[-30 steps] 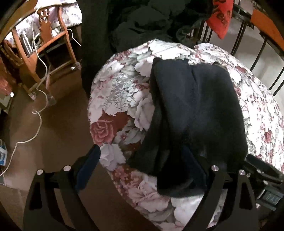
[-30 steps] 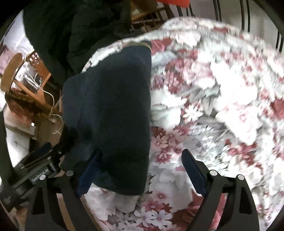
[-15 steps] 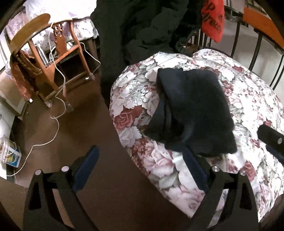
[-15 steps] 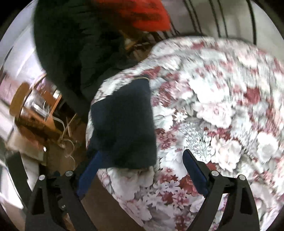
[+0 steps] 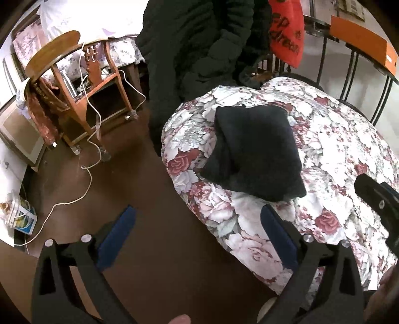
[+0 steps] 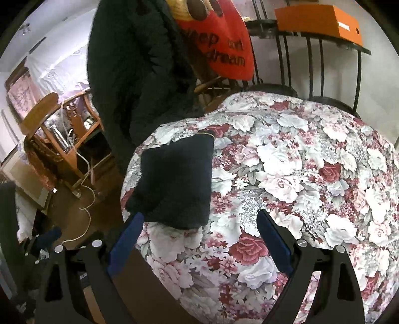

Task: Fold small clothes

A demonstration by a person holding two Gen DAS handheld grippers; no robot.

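A dark navy garment (image 5: 254,154) lies folded into a compact block near the edge of a round table with a floral cloth (image 5: 336,154). It also shows in the right wrist view (image 6: 177,182) on the cloth (image 6: 299,169). My left gripper (image 5: 197,224) is open and empty, held back from the table edge, off the garment. My right gripper (image 6: 199,229) is open and empty, just short of the garment's near edge. The right gripper's body shows at the right edge of the left wrist view (image 5: 379,202).
A dark padded coat (image 5: 199,49) and a red bag (image 5: 286,32) hang behind the table. A wooden chair (image 5: 74,99) with white cables stands on the brown floor (image 5: 112,187) to the left. An orange box (image 6: 321,22) sits on a black metal rack.
Both grippers have let go of the garment and pulled back and up from the table. The garment now lies folded on the cloth.
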